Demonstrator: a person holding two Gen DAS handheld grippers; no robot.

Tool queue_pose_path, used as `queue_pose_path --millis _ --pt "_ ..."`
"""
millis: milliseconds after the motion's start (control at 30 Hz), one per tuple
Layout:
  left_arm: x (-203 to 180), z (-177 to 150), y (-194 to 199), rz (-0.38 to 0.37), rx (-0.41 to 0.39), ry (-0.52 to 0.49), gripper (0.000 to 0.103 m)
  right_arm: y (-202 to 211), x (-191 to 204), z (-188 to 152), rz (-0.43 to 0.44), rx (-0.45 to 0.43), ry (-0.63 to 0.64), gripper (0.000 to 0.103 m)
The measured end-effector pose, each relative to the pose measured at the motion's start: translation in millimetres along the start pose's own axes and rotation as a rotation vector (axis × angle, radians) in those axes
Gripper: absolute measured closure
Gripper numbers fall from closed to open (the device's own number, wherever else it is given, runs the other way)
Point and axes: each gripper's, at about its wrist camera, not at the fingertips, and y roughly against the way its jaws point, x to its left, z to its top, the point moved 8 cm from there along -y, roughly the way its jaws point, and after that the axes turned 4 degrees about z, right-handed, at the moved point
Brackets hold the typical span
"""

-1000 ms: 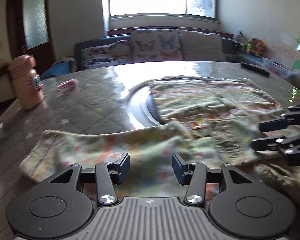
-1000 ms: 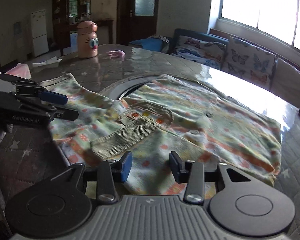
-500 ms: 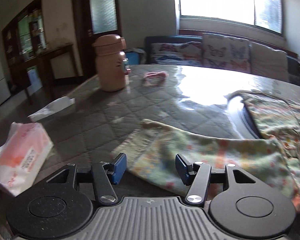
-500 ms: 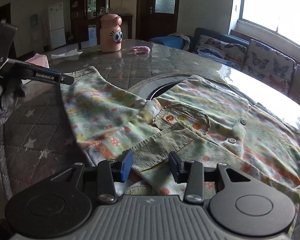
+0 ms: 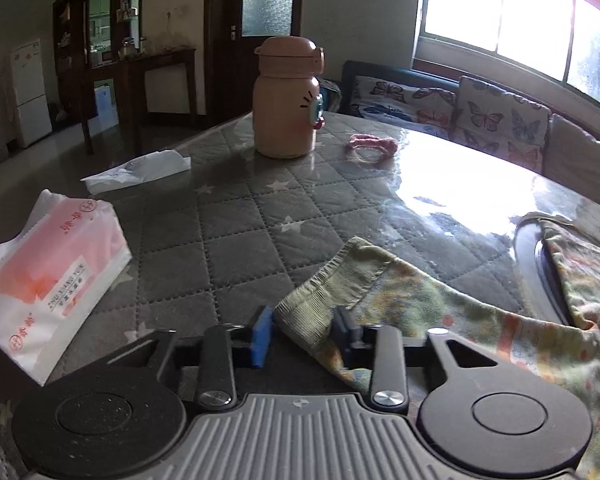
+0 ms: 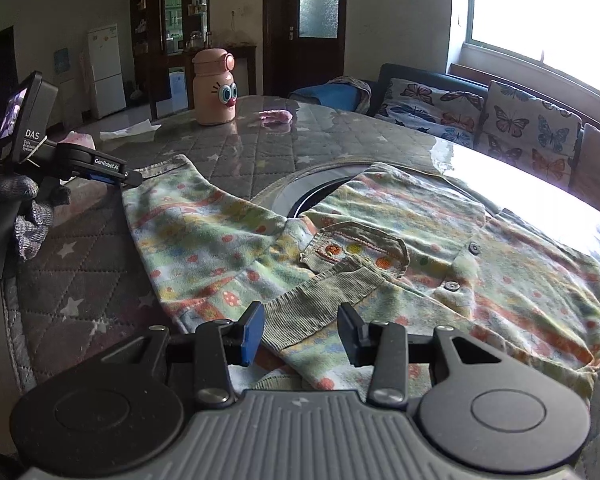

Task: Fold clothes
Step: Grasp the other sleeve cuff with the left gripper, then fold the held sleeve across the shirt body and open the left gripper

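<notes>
Two hand-held grippers are seen over one child's printed shirt (image 6: 380, 240), which is spread flat on the quilted surface (image 5: 260, 216) and partly over a dark round inset (image 6: 324, 196). Step in hand, as judged: setting up the sleeve fold, grasps not yet made. The left hand-held gripper (image 5: 302, 334) is held wide open, with the ribbed cuff (image 5: 332, 288) of the long sleeve lying between its fingers, the blue pad (image 5: 262, 336) just beside the cuff edge; pad contact cannot be told. The right hand-held gripper (image 6: 300, 334) is also held open, nothing clamped, with the other ribbed cuff (image 6: 324, 296), folded across the shirt front, just ahead of and between its fingers. Next move, as judged: the left jaws are to be closed on the cuff and the sleeve carried across the body. A tissue pack (image 5: 48, 276) and a pink bottle (image 5: 286, 96) are well apart from the shirt.
</notes>
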Motion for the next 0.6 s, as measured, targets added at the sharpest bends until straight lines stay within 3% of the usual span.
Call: queue_pose_path --millis 33,200,433,600 --pt "-3 1 2 -0.011 -0.003 0.001 0.09 2 -2 0 -0.001 -0.005 -0.012 0.062" --pt "-28 10 28 -0.101 -0.048 -0.009 0.093 16 -15 -4 -0.02 -0.026 -0.064 0.062" --pt "-108 25 86 -0.35 -0.118 -0.101 0.093 37 -42 -16 -0.069 -0.052 -0.142 0.062" --pt "-174 20 120 -0.543 -0.123 -0.174 0.094 52 -65 -26 -0.099 -0.078 -0.219 0.063"
